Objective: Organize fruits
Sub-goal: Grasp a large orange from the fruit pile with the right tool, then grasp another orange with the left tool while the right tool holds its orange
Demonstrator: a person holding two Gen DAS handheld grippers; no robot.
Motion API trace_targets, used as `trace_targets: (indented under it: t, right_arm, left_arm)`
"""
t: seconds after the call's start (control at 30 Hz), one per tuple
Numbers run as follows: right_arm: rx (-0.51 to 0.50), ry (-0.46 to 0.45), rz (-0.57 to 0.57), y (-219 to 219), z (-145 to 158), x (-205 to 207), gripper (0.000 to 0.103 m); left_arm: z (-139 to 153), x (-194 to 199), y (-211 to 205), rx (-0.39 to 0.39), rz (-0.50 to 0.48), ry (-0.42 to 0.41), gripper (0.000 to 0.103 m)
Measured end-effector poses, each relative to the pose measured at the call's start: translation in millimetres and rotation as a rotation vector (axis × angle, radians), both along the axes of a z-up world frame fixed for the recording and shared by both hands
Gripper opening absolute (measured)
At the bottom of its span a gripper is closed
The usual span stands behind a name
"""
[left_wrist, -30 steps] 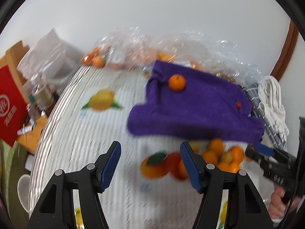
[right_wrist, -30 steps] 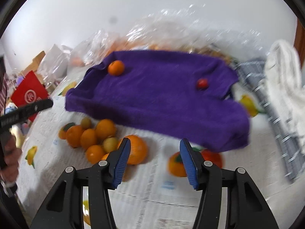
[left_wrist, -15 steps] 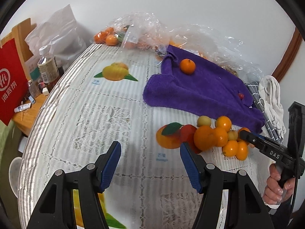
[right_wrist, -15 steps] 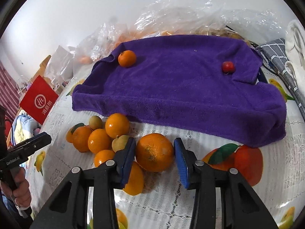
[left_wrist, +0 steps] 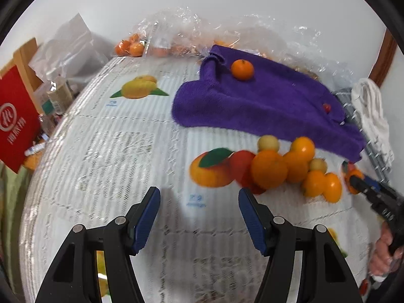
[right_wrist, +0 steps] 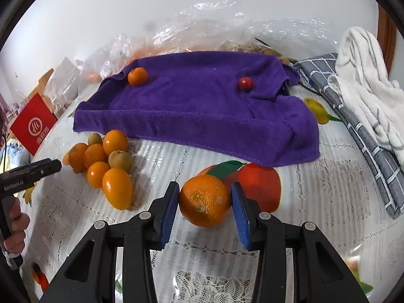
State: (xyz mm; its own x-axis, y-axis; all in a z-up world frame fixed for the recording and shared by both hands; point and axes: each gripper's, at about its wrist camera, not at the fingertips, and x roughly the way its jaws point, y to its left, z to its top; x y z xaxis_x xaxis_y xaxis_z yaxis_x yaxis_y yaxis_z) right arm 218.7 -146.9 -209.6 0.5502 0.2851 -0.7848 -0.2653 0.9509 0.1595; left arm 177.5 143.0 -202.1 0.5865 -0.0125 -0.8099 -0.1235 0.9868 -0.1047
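The right gripper (right_wrist: pixel 205 203) has a large orange (right_wrist: pixel 204 204) between its blue pads, one pad against each side of the fruit, so it is pinching that orange just above the lace tablecloth (right_wrist: pixel 315 202). The left gripper (left_wrist: pixel 199 218) hangs over a bare patch of cloth with its pads spread apart and nothing between them.

The nearest thing to a container here is the purple towel (right_wrist: pixel 202 106), laid flat with its edges rumpled up a little. On it sit just two fruits, well apart: a small mandarin (right_wrist: pixel 137 76) near the far left corner and a tiny red fruit (right_wrist: pixel 245 83) toward the right side.

The remaining loose fruit lies in a tight cluster (right_wrist: pixel 106 159) on the tablecloth, just in front of the towel's left end: several oranges touching one another, with two paler greenish-yellow ones among them.

Behind the towel, against the wall, are crumpled clear plastic bags (right_wrist: pixel 227 30); more orange fruit shows through the bags at the far left (left_wrist: pixel 130 48), though how many I cannot tell. To the right of the towel lie a grey checked cloth (right_wrist: pixel 353 116) and a white towel (right_wrist: pixel 366 80) heaped on it.
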Motion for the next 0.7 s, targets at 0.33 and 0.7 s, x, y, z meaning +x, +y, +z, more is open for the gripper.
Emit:
trace_targets:
  t: [0.33, 0.7]
  right_arm:
    - [-0.088, -0.025, -0.002, 9.0, -10.1, -1.9, 0.044]
    - [-0.128, -0.050, -0.075, -17.3, -3.0, -18.9, 0.042]
  left_arm:
    - [-7.3, -11.5, 1.4, 0.026, 0.015, 0.002, 0.068]
    - [-2.7, 10.5, -47.5, 0.048, -0.122, -0.028, 0.068]
